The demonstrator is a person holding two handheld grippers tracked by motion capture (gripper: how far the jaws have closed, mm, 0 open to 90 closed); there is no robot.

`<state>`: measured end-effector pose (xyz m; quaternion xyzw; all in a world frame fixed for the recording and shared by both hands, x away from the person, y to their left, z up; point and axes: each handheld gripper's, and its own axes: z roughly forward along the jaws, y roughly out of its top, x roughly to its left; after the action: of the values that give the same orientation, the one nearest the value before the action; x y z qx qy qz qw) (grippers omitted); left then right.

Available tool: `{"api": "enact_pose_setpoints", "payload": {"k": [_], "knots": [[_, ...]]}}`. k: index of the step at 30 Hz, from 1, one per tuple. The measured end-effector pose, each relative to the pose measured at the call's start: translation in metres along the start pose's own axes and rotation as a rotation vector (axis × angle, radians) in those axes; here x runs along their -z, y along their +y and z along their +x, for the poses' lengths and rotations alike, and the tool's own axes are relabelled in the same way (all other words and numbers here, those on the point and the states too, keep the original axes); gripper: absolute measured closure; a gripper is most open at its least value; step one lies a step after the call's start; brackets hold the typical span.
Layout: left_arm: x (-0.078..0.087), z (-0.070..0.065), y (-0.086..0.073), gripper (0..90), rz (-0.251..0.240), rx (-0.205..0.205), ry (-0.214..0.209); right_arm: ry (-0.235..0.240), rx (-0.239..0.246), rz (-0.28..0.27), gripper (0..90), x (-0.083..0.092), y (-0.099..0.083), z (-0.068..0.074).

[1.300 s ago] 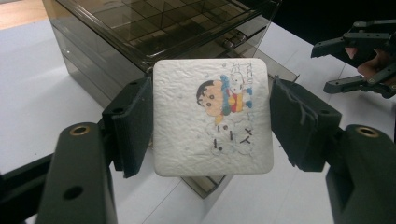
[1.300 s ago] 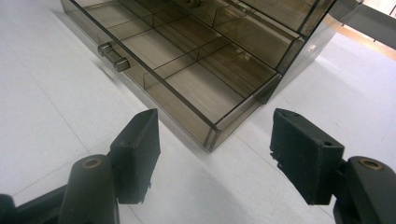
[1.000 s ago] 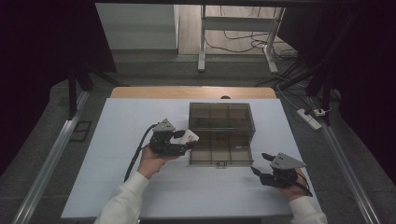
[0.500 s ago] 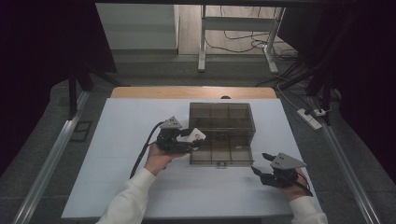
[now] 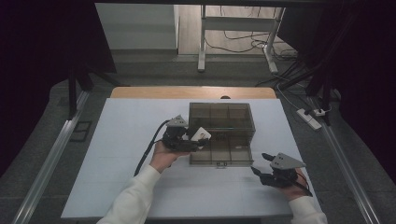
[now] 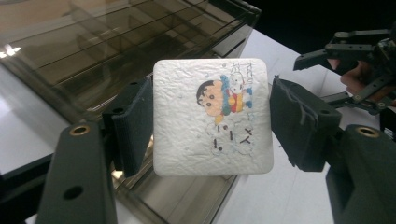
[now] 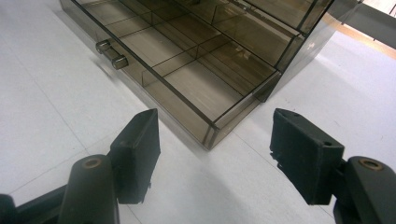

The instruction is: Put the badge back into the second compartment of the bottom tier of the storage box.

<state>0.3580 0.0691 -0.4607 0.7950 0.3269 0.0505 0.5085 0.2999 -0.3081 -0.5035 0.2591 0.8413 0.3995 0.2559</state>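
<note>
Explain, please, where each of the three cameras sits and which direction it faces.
High view: sits above the person's side, looks forward and down on the white table; both forearms, left gripper and right gripper show.
Left gripper view: rides on the left gripper, looks along its jaws, which clamp a white cartoon-printed pad.
Right gripper view: rides on the right gripper, looks along its open jaws at the table.
All three share the smoky compartment box.
</note>
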Motion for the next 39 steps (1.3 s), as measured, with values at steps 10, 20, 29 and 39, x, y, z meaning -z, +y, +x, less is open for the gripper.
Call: {"api": "enact_pose_setpoints", "payload": {"k": [10, 20, 29, 39], "knots": [[-0.008, -0.001, 0.003, 33.4, 0.016, -0.015, -0.002, 0.003, -0.002, -0.001, 32.8, -0.001, 0.000, 0.000], [-0.016, -0.003, 0.005, 33.4, 0.033, -0.029, -0.005, 0.003, 0.002, 0.001, 32.8, -0.001, 0.000, 0.000], [-0.024, -0.005, 0.009, 33.4, 0.026, -0.037, -0.012, 0.003, 0.001, 0.004, 32.8, -0.001, -0.001, 0.000], [-0.038, -0.011, 0.013, 33.4, 0.047, -0.065, -0.030, 0.007, 0.006, 0.006, 32.8, -0.002, -0.001, 0.001]]}}
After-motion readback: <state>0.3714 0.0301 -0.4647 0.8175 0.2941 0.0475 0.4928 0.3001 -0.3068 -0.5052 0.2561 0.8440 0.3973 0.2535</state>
